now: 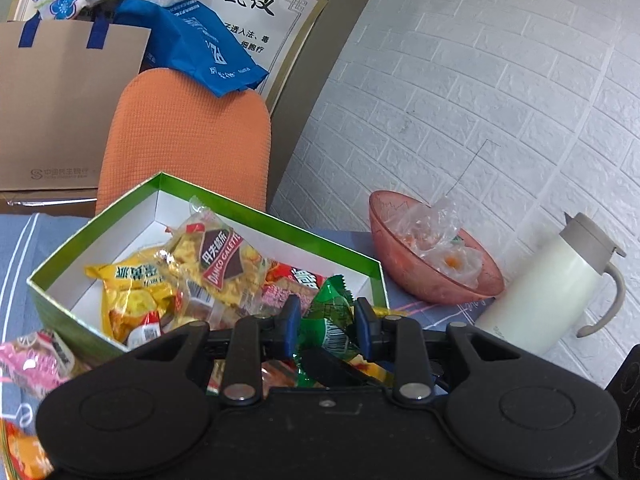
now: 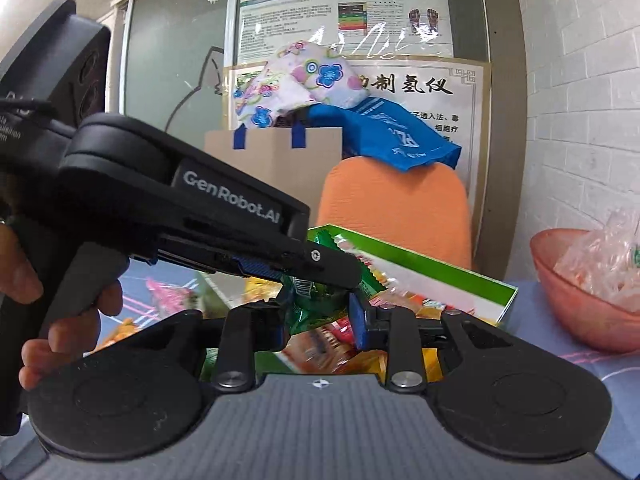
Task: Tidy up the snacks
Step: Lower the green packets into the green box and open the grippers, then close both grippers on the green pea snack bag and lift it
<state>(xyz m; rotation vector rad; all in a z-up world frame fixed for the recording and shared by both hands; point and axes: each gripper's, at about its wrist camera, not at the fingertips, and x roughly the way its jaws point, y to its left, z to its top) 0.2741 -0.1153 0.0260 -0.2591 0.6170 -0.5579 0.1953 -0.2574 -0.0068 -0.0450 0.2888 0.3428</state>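
A green snack packet [image 1: 328, 332] hangs over the near corner of the green box [image 1: 240, 210], which is white inside. My left gripper [image 1: 327, 320] has its blue pads against both sides of the packet. In the right wrist view the same packet [image 2: 316, 300] sits between the pads of my right gripper [image 2: 318, 320], which also looks shut on it. The left gripper [image 2: 336, 272] crosses in from the left and rests over the packet. Its handle is held by a hand [image 2: 68, 320]. Several yellow and red packets [image 1: 220, 260] lie in the box.
A pink packet [image 1: 36, 356] lies on the blue cloth left of the box. A pink bowl [image 1: 420, 280] of wrapped sweets and a cream jug [image 1: 540, 280] stand to the right by the white brick wall. An orange chair back [image 1: 188, 140] rises behind the box.
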